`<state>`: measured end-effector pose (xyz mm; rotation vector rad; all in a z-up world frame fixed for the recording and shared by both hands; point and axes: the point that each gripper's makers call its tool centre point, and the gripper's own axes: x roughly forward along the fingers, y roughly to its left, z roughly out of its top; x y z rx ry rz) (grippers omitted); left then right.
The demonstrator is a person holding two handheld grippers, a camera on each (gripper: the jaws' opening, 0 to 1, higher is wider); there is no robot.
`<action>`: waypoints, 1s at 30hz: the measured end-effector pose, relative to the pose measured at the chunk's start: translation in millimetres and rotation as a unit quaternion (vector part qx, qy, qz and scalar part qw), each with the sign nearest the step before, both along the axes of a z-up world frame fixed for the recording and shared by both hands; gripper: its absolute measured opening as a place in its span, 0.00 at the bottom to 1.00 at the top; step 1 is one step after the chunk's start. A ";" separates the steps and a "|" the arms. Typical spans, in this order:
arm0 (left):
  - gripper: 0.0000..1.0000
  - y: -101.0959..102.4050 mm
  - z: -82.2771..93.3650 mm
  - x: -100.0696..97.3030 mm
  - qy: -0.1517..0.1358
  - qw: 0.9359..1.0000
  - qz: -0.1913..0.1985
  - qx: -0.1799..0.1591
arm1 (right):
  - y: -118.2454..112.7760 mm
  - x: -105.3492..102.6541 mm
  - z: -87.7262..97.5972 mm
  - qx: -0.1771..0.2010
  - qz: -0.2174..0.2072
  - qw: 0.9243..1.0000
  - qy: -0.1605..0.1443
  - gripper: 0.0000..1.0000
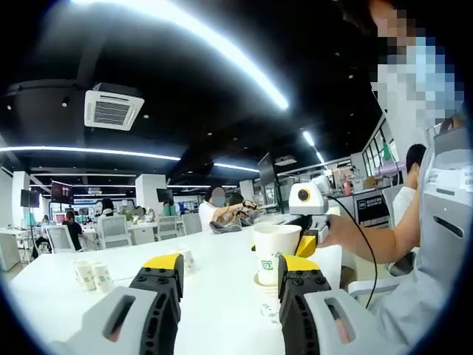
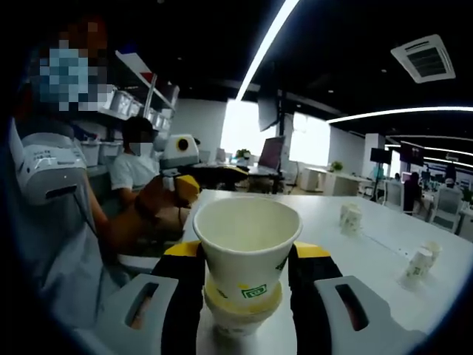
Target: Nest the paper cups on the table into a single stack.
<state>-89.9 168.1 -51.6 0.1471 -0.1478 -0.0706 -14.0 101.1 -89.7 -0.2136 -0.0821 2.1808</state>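
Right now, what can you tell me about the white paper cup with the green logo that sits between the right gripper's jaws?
The white paper cup with the green logo is upright, open-mouthed and looks empty, with a rolled rim and tapered wall. It sits nested in another cup with a yellowish rim below it. The right gripper has its black, yellow-tipped jaws at either side of the stack, apparently clamped on it, above the white table. The left gripper view shows the same cup.

Cup (image 2: 247, 240) nested atop stack (image 2: 240, 310) between right gripper (image 2: 247, 277) jaws, on bench (image 2: 384, 251). Loose cups (image 2: 351, 218) farther off; more (image 1: 92, 275) left of left gripper (image 1: 229, 285).
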 end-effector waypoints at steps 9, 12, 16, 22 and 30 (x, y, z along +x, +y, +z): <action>0.55 -0.8 -0.6 0.5 0.001 1.000 0.000 0.001 | 0.4 0.5 -2.9 0.002 -0.002 1.000 -0.003 0.50; 0.55 0.5 -0.9 0.3 0.001 1.000 0.001 0.000 | 3.0 2.2 -2.9 0.005 -0.008 1.000 -0.004 0.71; 0.55 0.9 -0.2 0.0 0.000 1.000 0.001 0.001 | 5.1 5.8 -4.9 0.007 -0.018 1.000 -0.011 0.79; 0.55 0.7 0.0 -0.1 -0.001 1.000 0.001 0.000 | 3.8 3.5 -6.9 0.000 -0.016 1.000 -0.008 0.81; 0.55 -0.9 -0.1 -0.2 -0.003 1.000 -0.003 -0.005 | -4.7 2.4 -6.0 -0.005 -0.013 1.000 0.010 0.80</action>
